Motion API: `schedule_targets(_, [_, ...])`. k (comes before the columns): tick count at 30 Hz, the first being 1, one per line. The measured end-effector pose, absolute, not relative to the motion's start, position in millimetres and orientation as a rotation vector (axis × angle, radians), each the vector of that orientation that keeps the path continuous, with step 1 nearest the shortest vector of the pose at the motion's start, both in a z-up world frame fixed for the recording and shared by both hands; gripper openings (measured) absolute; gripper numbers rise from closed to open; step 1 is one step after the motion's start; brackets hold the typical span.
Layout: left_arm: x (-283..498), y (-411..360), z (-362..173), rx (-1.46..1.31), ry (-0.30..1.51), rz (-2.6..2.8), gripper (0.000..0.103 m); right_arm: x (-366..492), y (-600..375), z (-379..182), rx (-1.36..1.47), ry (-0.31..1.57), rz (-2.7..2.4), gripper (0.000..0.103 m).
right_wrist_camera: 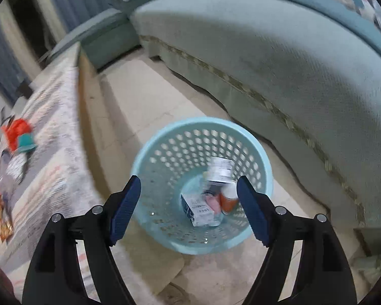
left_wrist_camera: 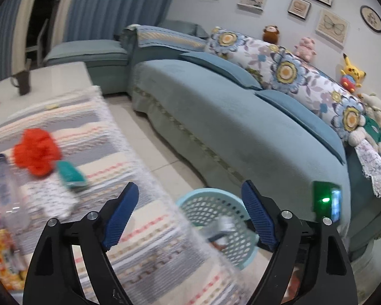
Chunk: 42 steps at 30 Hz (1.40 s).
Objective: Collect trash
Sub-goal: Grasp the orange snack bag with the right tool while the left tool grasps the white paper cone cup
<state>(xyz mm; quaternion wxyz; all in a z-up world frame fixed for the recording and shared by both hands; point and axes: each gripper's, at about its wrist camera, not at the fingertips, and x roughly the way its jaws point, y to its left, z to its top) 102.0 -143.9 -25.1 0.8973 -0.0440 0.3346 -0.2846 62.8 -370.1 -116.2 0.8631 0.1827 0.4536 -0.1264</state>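
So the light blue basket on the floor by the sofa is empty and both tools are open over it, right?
Not quite: the light blue basket is not empty. The right wrist view shows a small white box and other items lying in its bottom. The rest holds: it stands on the floor by the sofa, and both the right tool and the left tool are open.
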Motion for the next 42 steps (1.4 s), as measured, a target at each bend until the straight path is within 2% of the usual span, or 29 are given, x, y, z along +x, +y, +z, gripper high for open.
schedule_targets(8, [75,-39,14,-0.146,0.634,-0.416,0.081,51,-270,-38,0.211,0.757,-0.054,0.075])
schedule_targets(14, [52,53,28,-0.145,0.583,-0.211,0.081,45,-185,-7,0.135,0.610,0.096,0.074])
schedule_targets(16, [44,90,29,-0.145,0.571,-0.131,0.082,47,-151,-3,0.097,0.600,0.165,0.053])
schedule_targets(17, [40,105,28,-0.146,0.567,-0.099,0.083,50,-139,-3,0.083,0.606,0.187,0.049])
schedule_targets(19, [33,143,25,-0.161,0.565,-0.023,0.084,56,-107,-6,0.059,0.629,0.250,0.037])
schedule_targets(20, [31,159,23,-0.173,0.568,0.005,0.084,58,-96,-8,0.057,0.639,0.269,0.037])
schedule_targets(23, [24,215,11,-0.220,0.586,0.102,0.084,67,-60,-16,0.068,0.692,0.339,0.039])
schedule_targets(26, [18,262,-7,-0.249,0.615,0.188,0.088,79,-28,-31,0.060,0.757,0.376,0.056])
schedule_targets(27, [17,279,-16,-0.259,0.631,0.217,0.088,83,-21,-36,0.049,0.775,0.378,0.066])
schedule_targets(34, [19,356,-63,-0.393,0.693,0.242,0.088,97,17,-72,-0.021,0.843,0.374,0.070])
schedule_targets(39, [39,358,-84,-0.403,0.759,0.209,0.086,105,20,-87,-0.015,0.862,0.363,0.074])
schedule_targets(42, [49,354,-92,-0.370,0.813,0.205,0.082,107,19,-93,-0.023,0.869,0.345,0.076])
